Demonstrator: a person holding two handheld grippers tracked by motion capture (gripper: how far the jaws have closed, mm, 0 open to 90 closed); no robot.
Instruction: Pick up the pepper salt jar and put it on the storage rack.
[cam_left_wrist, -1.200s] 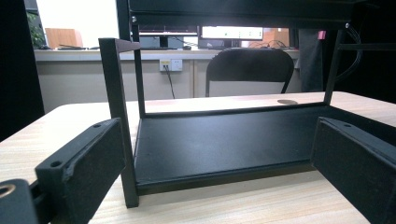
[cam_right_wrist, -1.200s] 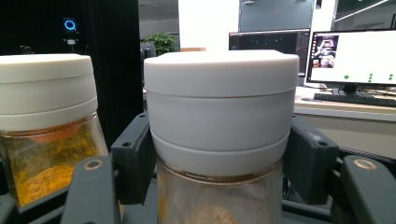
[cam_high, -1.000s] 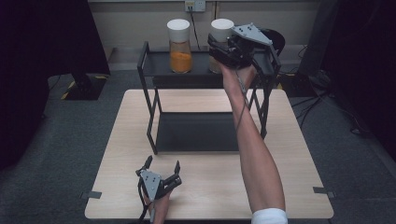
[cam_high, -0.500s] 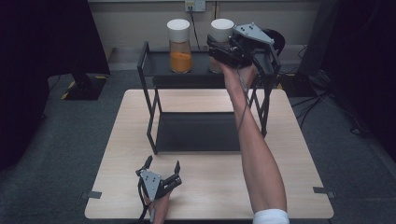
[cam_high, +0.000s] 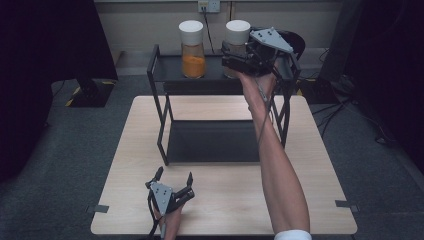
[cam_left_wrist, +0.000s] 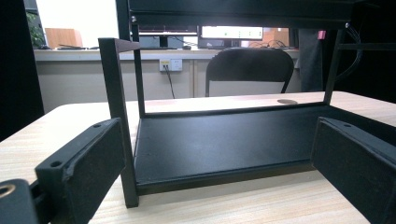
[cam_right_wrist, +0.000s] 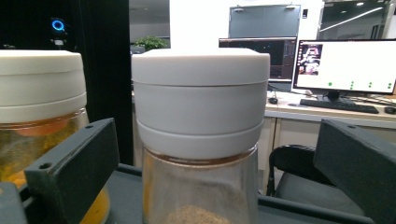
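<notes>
Above, at the frame's upper centre, the right hand-held gripper (cam_high: 231, 54) has just spread its jaws around the white-lidded clear jar of brown powder (cam_right_wrist: 200, 140), leaving it standing on the black metal rack's top shelf (cam_high: 170, 67). Lower left, the left hand-held gripper (cam_high: 174, 178) rests spread on the light wooden table (cam_high: 320, 165), keeping clear.

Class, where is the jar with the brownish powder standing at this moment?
In the high view the brownish-powder jar stands on the black rack's top shelf, right of the orange-powder jar, between the open right tongs.
</notes>
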